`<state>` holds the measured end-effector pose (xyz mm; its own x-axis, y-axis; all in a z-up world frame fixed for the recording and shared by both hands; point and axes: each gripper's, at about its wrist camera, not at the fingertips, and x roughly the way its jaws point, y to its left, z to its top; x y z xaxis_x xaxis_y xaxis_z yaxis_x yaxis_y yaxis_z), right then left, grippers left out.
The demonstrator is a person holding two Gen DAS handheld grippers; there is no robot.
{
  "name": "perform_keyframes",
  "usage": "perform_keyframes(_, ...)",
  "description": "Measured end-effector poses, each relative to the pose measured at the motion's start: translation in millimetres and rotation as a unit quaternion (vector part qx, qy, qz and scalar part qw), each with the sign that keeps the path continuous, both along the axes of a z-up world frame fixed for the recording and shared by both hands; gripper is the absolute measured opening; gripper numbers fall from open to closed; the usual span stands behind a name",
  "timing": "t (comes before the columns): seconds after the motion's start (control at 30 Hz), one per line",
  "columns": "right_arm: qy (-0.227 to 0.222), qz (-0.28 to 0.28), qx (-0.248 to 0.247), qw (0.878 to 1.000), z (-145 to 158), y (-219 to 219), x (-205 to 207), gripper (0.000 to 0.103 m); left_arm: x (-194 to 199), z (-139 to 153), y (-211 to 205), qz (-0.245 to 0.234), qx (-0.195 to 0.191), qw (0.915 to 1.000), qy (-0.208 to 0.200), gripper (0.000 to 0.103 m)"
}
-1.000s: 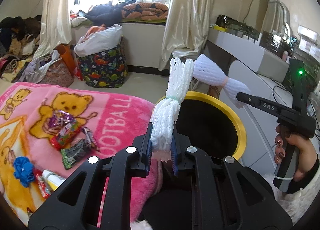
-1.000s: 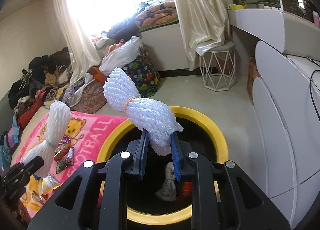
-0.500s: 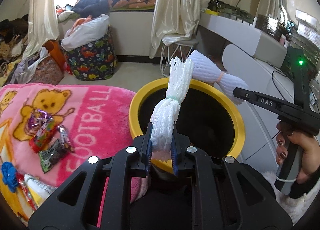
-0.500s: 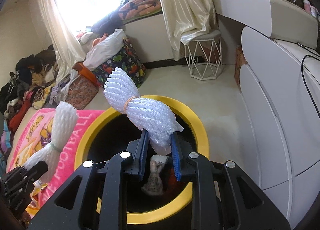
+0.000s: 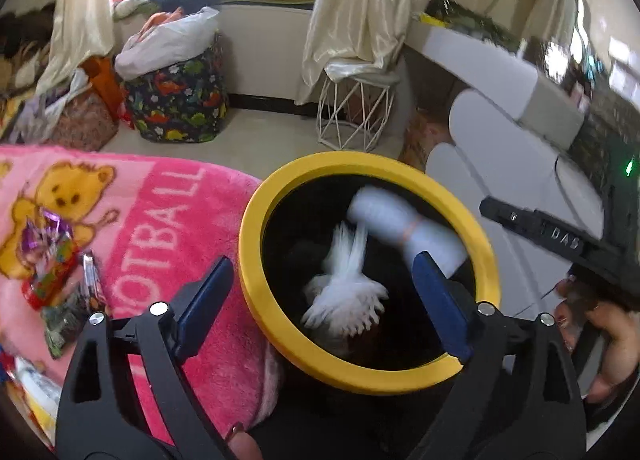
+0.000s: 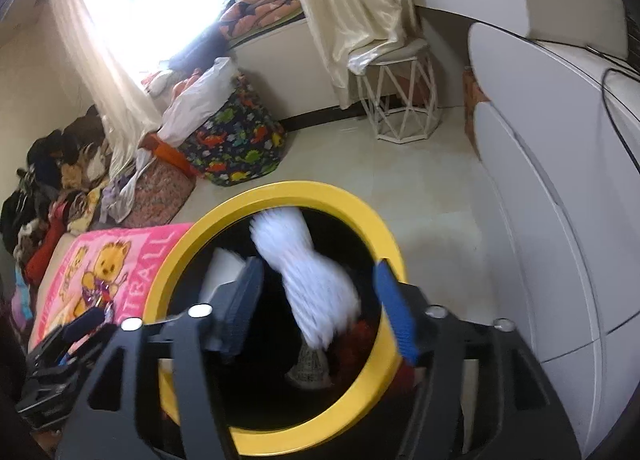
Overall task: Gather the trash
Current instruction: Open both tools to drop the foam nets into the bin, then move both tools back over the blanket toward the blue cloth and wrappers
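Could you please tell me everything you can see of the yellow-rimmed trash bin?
The trash bin is round, with a broad, smooth yellow rim that looks like plastic and a black inside. It stands upright on the pale floor, hard against the pink blanket on its left. It is open-topped, with both open grippers above it. Two white foam nets, blurred, are dropping through its mouth: one from the left gripper, one from the right gripper. Some paper and red scraps lie at the bottom.

- Bin rim (image 5: 256,292): smooth yellow plastic, slight sheen.
- Blanket (image 5: 168,228): fluffy pink fleece.
- Foam netting (image 6: 316,292): white, ribbed, soft.
- Floor (image 6: 432,188): glossy tile.
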<state>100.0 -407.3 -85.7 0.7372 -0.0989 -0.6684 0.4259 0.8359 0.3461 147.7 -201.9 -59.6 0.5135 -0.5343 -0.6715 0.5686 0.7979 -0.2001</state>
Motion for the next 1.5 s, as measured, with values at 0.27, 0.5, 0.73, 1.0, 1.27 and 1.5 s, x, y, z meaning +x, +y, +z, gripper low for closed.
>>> perform_keyframes(0.27,-0.012,0.001,-0.008,1.0,2.5,6.6,3.5,0.08,-13.0,14.3,27.1,0.044,-0.016,0.9985,-0.028,0.093)
perform_keyframes(0.5,-0.024,0.029,-0.032,0.999,13.3,27.7,8.0,0.084,-22.6,16.5,46.6,0.064,-0.012,0.9971,-0.039,0.093)
perform_keyframes(0.73,-0.033,0.058,-0.044,0.997,20.0,50.3,9.6,0.084,-32.1,21.9,71.5,0.087,-0.004,0.9945,-0.058,0.093)
perform_keyframes(1.0,-0.043,0.096,-0.06,0.993,27.6,80.8,13.4,0.085,-37.6,30.7,98.5,0.113,-0.007,0.9908,-0.074,0.093)
perform_keyframes(1.27,-0.054,0.12,-0.07,0.989,36.6,104.1,13.5,0.085,-40.7,35.1,123.5,0.141,-0.016,0.9866,-0.08,0.093)
perform_keyframes(1.5,-0.063,0.147,-0.078,0.984,41.8,125.0,13.2,0.086,-42.6,36.3,150.6,0.169,-0.02,0.9818,-0.085,0.093)
